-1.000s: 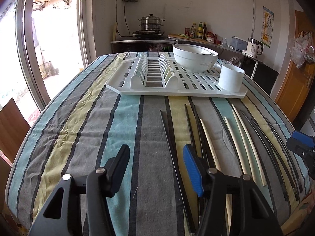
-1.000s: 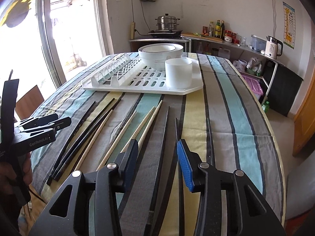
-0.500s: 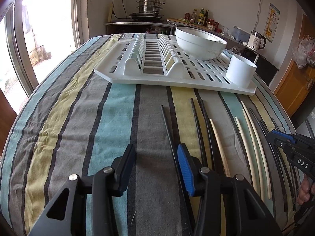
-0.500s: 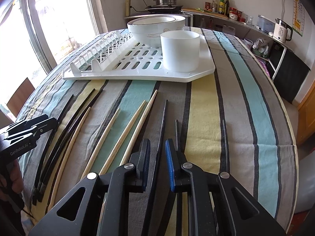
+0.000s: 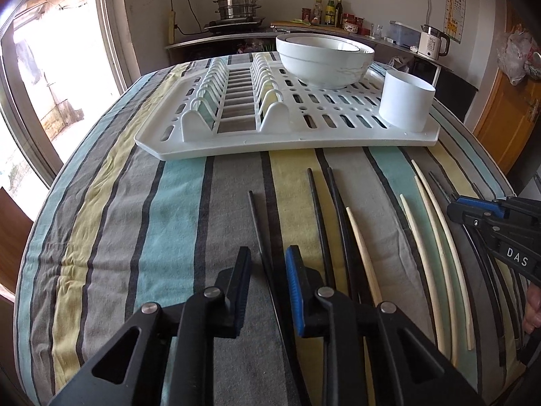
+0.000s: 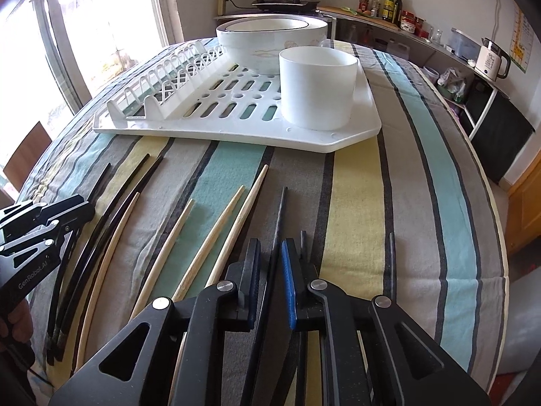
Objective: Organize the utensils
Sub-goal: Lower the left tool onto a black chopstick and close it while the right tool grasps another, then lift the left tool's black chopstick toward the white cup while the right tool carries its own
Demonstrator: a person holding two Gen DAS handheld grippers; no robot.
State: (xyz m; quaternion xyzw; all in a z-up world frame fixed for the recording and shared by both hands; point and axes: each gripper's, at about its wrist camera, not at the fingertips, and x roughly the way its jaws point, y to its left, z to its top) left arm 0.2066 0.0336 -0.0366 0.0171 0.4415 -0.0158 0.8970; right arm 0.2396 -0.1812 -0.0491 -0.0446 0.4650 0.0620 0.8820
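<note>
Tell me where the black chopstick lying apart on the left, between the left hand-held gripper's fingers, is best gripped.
Grip the black chopstick near its thicker end, the one closest to the camera, coming down from above with one finger on each side. It lies flat on the striped cloth with bare cloth on both sides, so the left hand-held gripper can straddle it crosswise.

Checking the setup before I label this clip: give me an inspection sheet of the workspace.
Surface: striped tablecloth.
Job's things: black chopsticks and pale chopsticks lie loose in front of the white drying rack; bowl and white cup stand on it.
Clutter: nothing seen.
Grippers: left gripper and right gripper have just been closing, each straddling a black chopstick.
Cables: wall cord.
Surroundings: steamer pot, kettle, window.
</note>
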